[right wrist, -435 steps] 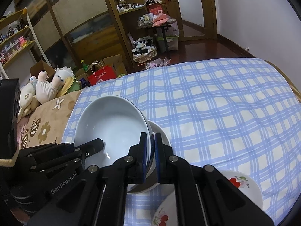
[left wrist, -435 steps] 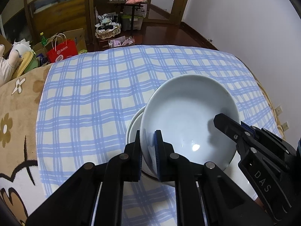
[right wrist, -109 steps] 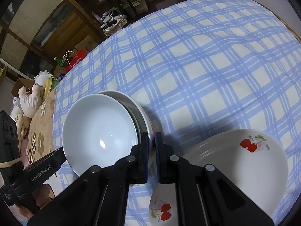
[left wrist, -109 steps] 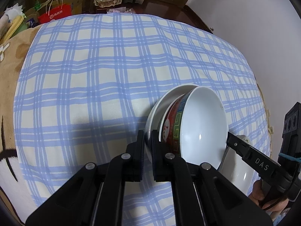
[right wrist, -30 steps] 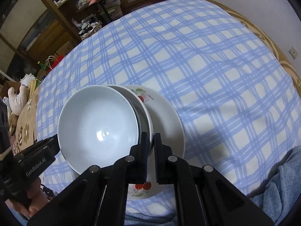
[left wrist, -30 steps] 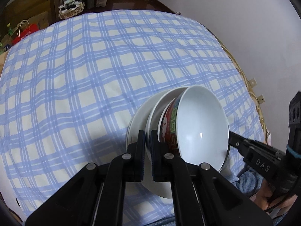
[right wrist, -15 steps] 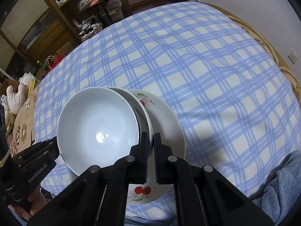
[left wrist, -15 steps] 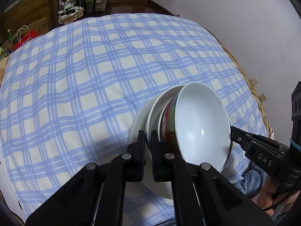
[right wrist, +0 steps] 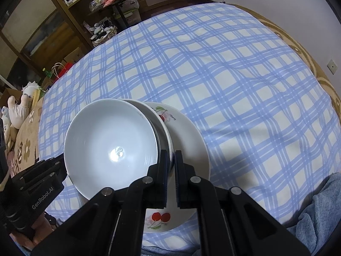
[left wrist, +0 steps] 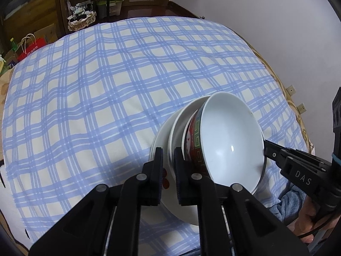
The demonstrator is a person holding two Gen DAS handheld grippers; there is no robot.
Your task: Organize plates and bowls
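Observation:
A bowl [left wrist: 230,136] with a white inside and a red and green patterned outside is nested in a deep white bowl [left wrist: 181,121]. Both stand on a cherry-printed plate [right wrist: 187,140] lying on the cloth. My left gripper [left wrist: 168,160] straddles the deep white bowl's near rim. Its jaws are opening, a gap shows beside the rim, and the pads no longer press on it. On the opposite side my right gripper [right wrist: 172,156] is shut on the deep white bowl's rim [right wrist: 149,111]. Each gripper also shows in the other's view, the left gripper [right wrist: 61,160] and the right gripper [left wrist: 266,147].
A blue checked cloth [left wrist: 96,96] covers the wide surface. A blue towel [right wrist: 319,202] lies at the near right edge. A person's hand [left wrist: 304,219] holds the right gripper. A wall with sockets [left wrist: 296,98] runs on the right; shelves, a red bag [left wrist: 29,49] and a soft toy [right wrist: 19,108] lie beyond.
The left gripper's jaws have parted slightly around the rim. Seconds ago the nested bowls were held beside the cherry plate; now they sit on it. Neither hand has shifted in the last second.

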